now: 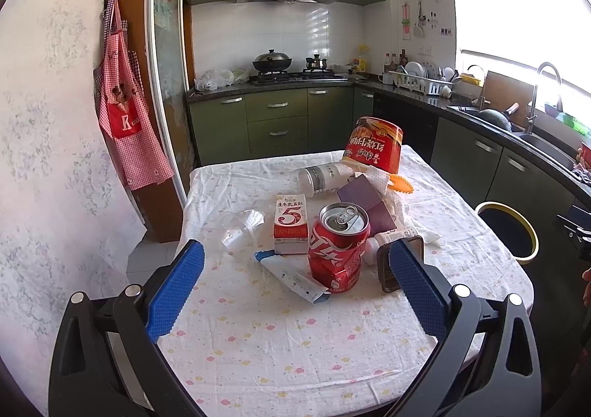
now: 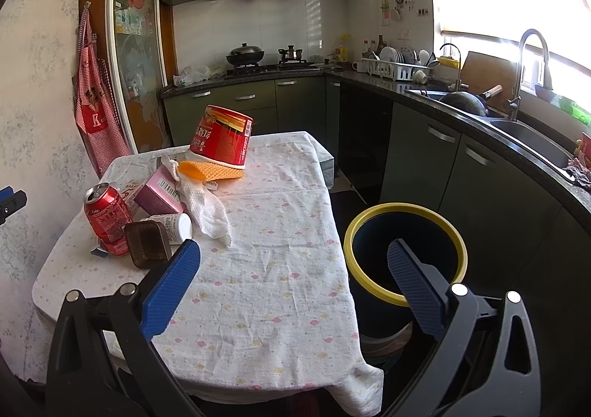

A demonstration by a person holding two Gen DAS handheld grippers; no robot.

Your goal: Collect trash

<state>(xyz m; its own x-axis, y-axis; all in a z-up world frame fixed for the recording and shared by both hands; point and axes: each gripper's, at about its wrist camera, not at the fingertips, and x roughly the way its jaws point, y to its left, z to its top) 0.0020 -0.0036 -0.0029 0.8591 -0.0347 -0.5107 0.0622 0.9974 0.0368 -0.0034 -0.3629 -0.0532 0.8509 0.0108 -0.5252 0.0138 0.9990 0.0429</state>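
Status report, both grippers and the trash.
Left gripper open, empty. Right gripper open, empty. Cola can nearest, upright. Bin beside table, nothing blocking.

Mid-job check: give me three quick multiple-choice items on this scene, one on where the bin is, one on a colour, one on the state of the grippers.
1. Where does the bin stand?
A. on the table
B. on the floor beside the table
C. in the sink

2. What colour is the bin's rim?
A. yellow
B. red
C. white

3. How are the two grippers?
A. both shut on trash
B. left holds the soda can
C. both open and empty

Answers:
1 B: the right wrist view shows it below the table edge.
2 A: a yellow ring tops its dark wall.
3 C: left gripper and right gripper show spread fingers, and the soda can stands untouched.
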